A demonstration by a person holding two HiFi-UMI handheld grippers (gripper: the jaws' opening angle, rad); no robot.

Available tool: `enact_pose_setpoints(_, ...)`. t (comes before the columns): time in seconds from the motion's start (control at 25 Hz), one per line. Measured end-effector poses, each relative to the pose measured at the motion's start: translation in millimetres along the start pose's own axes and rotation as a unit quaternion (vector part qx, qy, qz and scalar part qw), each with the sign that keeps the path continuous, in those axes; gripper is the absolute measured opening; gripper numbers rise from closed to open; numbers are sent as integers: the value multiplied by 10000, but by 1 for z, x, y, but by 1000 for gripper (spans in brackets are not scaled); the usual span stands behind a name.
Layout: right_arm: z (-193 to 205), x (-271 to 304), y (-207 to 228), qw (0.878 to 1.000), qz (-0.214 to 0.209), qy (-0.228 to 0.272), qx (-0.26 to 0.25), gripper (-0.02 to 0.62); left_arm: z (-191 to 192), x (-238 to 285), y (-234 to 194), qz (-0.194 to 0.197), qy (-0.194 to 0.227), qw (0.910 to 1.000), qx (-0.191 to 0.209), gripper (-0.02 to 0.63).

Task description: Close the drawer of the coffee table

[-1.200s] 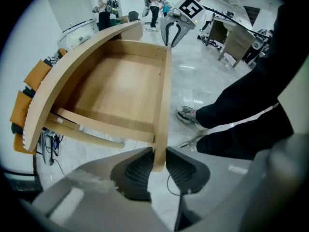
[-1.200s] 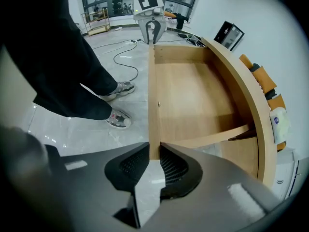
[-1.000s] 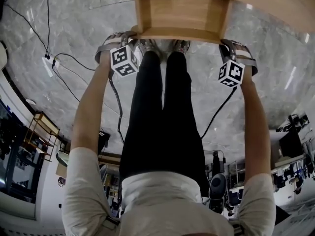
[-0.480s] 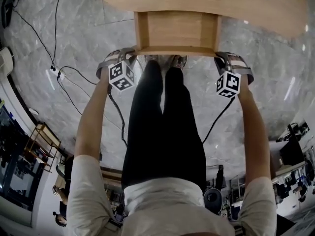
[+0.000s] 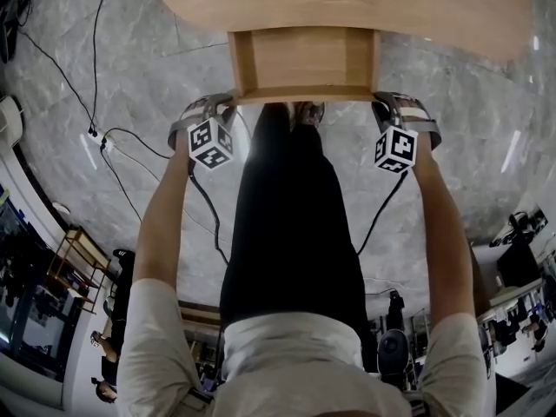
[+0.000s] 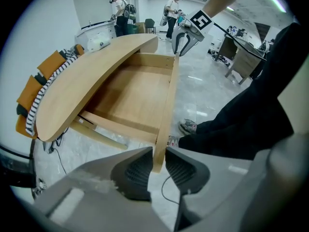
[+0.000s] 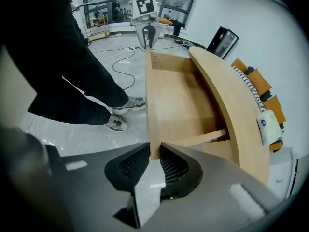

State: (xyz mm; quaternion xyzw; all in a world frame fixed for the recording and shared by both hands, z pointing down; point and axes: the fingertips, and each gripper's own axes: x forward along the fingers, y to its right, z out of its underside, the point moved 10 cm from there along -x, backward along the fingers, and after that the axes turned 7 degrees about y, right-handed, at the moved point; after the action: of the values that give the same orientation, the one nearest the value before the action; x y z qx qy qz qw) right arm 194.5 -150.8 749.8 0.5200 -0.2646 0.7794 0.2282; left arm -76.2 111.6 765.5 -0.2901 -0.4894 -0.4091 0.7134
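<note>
A pale wooden coffee table surface (image 5: 434,16) with a rounded edge runs across the top of the frame, and a light wooden drawer (image 5: 304,59) stands pulled out from under it toward the centre. The left gripper (image 5: 224,107), with its black-and-white marker cube, sits at the drawer's lower left front corner and the right gripper (image 5: 385,104) at the lower right one, each at the end of an outstretched forearm. Black trousers (image 5: 291,224) run down the middle over the grey marbled floor (image 5: 486,129), and black cables (image 5: 130,130) trail at the left.
</note>
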Motion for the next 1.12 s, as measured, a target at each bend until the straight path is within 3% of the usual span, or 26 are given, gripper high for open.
enact_pose_setpoints(1.12,-1,7,47,9997,138,-177,125,80,-9,7,-41,-141,-159,9998,-11,109)
